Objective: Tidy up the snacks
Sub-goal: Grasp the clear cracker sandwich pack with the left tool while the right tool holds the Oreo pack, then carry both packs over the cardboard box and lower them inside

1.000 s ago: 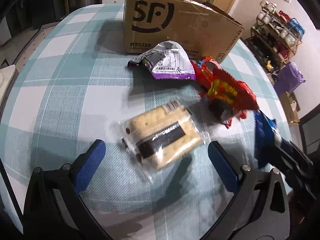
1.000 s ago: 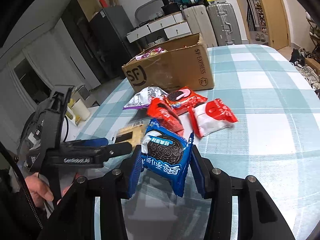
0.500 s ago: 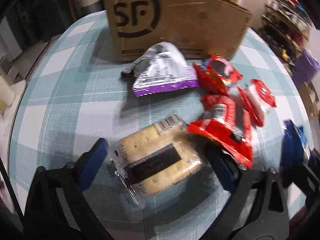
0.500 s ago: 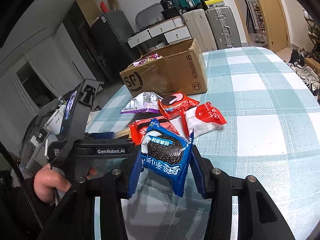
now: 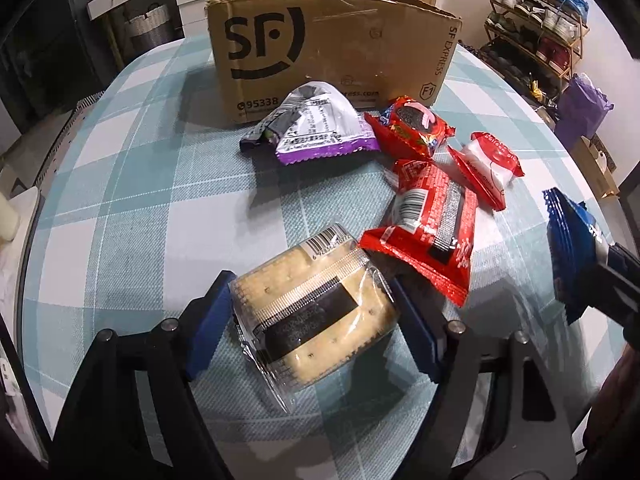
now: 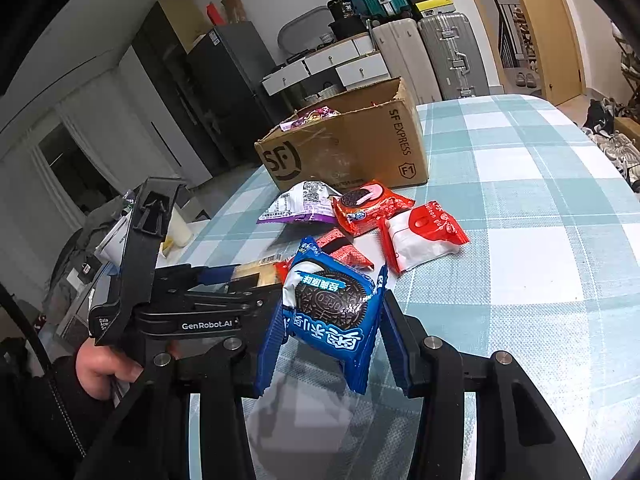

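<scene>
The left tool [image 5: 312, 312] has just been closing onto the cracker pack [image 5: 316, 312]; the right tool [image 6: 328, 344] clasps the blue Oreo pack [image 6: 330, 312]; four packets remain near the box [image 5: 332, 44].

A lived-in home, seen from a dining table

A checked teal tablecloth [image 6: 540, 208] covers the table; behind it stand hard-shell suitcases [image 6: 452, 56], white drawer units [image 6: 332, 66] and a dark tall fridge-like cabinet [image 6: 224, 80]. A wooden door [image 6: 548, 28] leads off, and an open shoe rack [image 5: 540, 36] full of shoes stands beside a purple bag [image 5: 582, 108].
</scene>
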Motion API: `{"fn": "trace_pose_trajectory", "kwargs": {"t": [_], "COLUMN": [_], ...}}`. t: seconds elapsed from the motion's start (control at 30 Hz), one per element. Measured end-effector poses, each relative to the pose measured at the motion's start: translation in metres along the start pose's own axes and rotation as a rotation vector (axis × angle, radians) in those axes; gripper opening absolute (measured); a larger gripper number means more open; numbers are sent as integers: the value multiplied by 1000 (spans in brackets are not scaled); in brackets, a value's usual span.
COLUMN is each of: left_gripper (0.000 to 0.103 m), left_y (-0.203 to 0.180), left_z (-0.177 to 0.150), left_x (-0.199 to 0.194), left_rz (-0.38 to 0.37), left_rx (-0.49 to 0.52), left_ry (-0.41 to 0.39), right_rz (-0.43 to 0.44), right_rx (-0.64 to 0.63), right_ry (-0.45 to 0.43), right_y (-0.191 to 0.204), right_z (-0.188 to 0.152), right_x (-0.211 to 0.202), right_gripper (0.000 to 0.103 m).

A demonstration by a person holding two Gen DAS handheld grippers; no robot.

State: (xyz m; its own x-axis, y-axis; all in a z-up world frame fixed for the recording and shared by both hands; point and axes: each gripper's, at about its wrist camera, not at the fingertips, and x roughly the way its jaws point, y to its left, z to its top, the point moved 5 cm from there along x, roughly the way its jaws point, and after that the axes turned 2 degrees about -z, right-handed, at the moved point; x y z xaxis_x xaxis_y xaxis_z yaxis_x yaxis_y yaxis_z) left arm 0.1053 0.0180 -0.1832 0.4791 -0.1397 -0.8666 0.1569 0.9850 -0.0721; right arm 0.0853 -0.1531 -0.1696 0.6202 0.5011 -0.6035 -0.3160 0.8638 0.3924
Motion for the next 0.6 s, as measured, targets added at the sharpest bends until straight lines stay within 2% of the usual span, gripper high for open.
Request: {"fn": "trace_pose_trajectory", "kwargs": {"t": [0.23, 0.6], "left_gripper": [76, 76], "left_y": [10, 23], "left_z": [-2, -2], "left_x": [-3, -26], "left_rz": [-13, -3], "left_rx": [-22, -40], "left_ry": [-1, -51], "right_rz": [-4, 7], "right_rx": [0, -16], "right_ry": [-1, 11], "right_y": [4, 17], "right_z": [2, 5], "right_x": [-2, 3], "right_gripper": [46, 46]}}
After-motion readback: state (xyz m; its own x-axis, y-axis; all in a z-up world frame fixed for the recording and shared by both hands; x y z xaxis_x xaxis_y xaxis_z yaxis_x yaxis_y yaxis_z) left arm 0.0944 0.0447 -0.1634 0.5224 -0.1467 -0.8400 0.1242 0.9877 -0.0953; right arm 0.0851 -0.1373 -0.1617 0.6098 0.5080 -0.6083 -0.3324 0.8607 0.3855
